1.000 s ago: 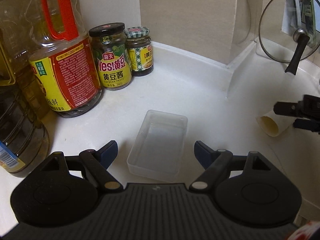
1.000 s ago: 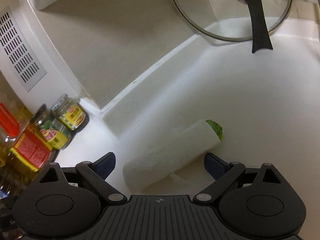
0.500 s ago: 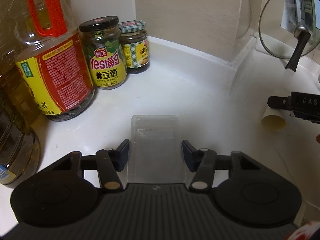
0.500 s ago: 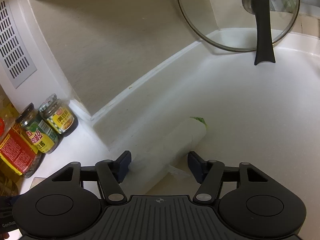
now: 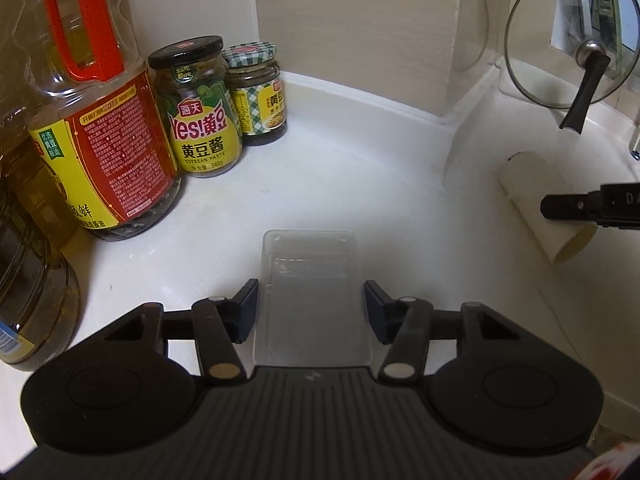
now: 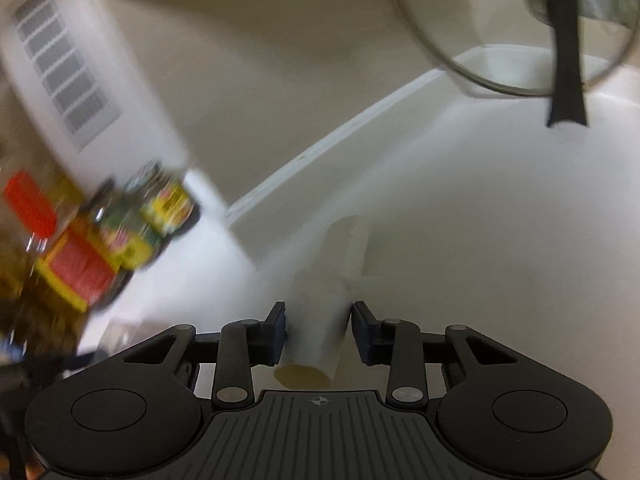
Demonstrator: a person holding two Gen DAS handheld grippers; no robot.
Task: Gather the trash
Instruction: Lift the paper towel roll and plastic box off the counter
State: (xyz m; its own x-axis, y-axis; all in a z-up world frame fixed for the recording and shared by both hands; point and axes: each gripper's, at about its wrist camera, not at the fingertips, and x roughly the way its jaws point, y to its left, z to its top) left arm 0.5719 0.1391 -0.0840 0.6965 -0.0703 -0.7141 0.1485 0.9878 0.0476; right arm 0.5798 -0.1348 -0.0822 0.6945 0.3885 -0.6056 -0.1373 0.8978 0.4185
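Note:
A clear plastic container [image 5: 310,264] lies lengthwise on the white counter [image 5: 360,184] between my left gripper's pads. The left gripper [image 5: 310,308] is shut on its two long sides. To the right lies a white paper roll [image 5: 528,184] with its cream hollow end towards me; one finger [image 5: 568,204] of my right gripper crosses in front of it. In the right wrist view the same roll [image 6: 336,264] points away between the pads. The right gripper [image 6: 319,320] has its jaws closing, and both pads sit against the roll's sides.
A big oil jug [image 5: 100,152] with a red handle, a soybean paste jar [image 5: 200,120] and a smaller jar [image 5: 260,92] stand at the back left. Another oil bottle [image 5: 24,260] is at far left. A glass lid [image 5: 560,40] leans at the back right beside a wall corner.
My left jaws closed onto the container, which straightened between them. My right jaws narrowed around the roll, which swung from crosswise to lengthwise. The right view has rolled and blurred.

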